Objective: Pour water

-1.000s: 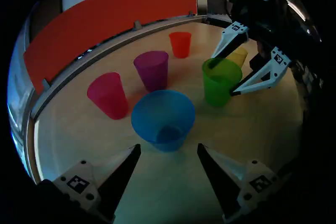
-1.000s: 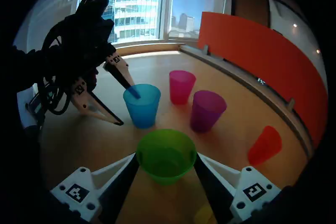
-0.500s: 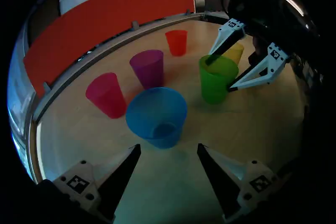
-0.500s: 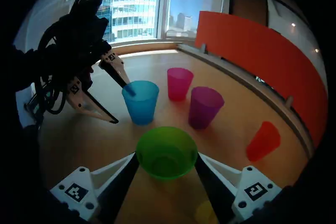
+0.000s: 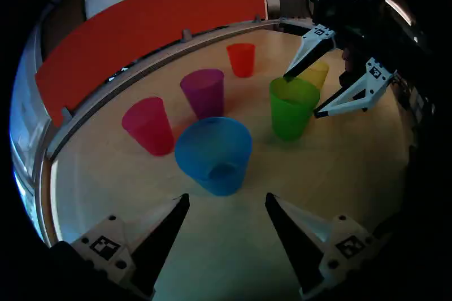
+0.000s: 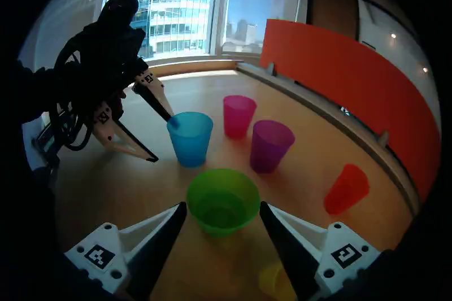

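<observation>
A blue cup (image 5: 214, 154) stands on the wooden table just ahead of my left gripper (image 5: 226, 196), which is open with its tips short of the cup. In the right gripper view the left gripper (image 6: 163, 140) sits beside the blue cup (image 6: 189, 140), one finger at its rim. A green cup (image 6: 223, 199) stands upright right in front of my open right gripper (image 6: 221, 205), whose tips are at the cup's near sides with small gaps. The left gripper view shows the right gripper (image 5: 302, 96) straddling the green cup (image 5: 292, 106). I cannot tell whether either cup holds water.
Other cups stand behind them: pink (image 5: 150, 126), purple (image 5: 203, 92), orange-red (image 5: 241, 59) and yellow (image 5: 315, 74). An orange panel (image 5: 147, 24) runs along the table's far edge. Large windows (image 6: 186, 7) lie beyond the table. A person's dark sleeve (image 6: 34, 97) holds the left gripper.
My right gripper has drawn back a little from the green cup, so its tips no longer hug the cup's sides. The cups have not moved.
</observation>
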`<state>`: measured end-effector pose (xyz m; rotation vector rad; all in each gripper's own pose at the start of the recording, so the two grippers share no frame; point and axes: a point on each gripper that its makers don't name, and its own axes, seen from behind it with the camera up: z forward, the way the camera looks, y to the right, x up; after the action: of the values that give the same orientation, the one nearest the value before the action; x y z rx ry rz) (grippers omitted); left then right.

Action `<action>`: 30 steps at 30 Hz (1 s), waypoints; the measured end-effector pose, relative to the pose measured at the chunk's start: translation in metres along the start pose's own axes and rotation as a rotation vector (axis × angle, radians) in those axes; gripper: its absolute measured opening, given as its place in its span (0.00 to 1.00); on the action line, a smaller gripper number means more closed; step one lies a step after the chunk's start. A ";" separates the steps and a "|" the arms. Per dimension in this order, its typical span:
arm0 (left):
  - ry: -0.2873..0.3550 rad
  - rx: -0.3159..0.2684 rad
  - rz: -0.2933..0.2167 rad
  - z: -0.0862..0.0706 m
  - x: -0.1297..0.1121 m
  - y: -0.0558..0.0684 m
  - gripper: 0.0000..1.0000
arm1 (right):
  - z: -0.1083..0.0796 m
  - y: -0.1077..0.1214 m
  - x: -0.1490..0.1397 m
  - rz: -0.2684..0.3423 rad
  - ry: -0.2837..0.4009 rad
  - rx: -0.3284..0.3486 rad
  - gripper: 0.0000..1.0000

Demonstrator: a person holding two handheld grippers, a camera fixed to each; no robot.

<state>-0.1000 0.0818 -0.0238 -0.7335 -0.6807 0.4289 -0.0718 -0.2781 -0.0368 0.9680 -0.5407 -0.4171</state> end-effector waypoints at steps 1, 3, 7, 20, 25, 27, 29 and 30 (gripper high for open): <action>0.002 0.005 -0.002 -0.002 0.000 0.000 1.00 | -0.003 0.000 0.000 -0.002 0.001 -0.003 1.00; 0.007 0.015 -0.007 -0.005 -0.001 -0.001 1.00 | -0.009 0.000 -0.001 -0.006 0.002 -0.010 1.00; 0.018 0.032 -0.025 -0.013 -0.002 -0.001 1.00 | -0.023 0.000 -0.005 -0.010 0.008 -0.031 1.00; 0.114 0.097 -0.130 -0.043 0.006 -0.008 1.00 | -0.078 0.009 -0.007 0.071 0.089 -0.115 1.00; 0.154 0.137 -0.168 -0.052 0.011 -0.013 1.00 | -0.095 0.019 -0.007 0.104 0.133 -0.165 1.00; 0.173 0.157 -0.187 -0.055 0.013 -0.017 1.00 | -0.102 0.023 -0.007 0.117 0.151 -0.186 1.00; 0.193 0.181 -0.211 -0.059 0.015 -0.022 1.00 | -0.108 0.028 -0.007 0.133 0.171 -0.206 1.00; 0.204 0.190 -0.223 -0.061 0.016 -0.024 1.00 | -0.111 0.031 -0.007 0.141 0.180 -0.217 1.00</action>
<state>-0.0433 0.0466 -0.0332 -0.5064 -0.5150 0.2072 -0.0075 -0.1856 -0.0626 0.7448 -0.3886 -0.2533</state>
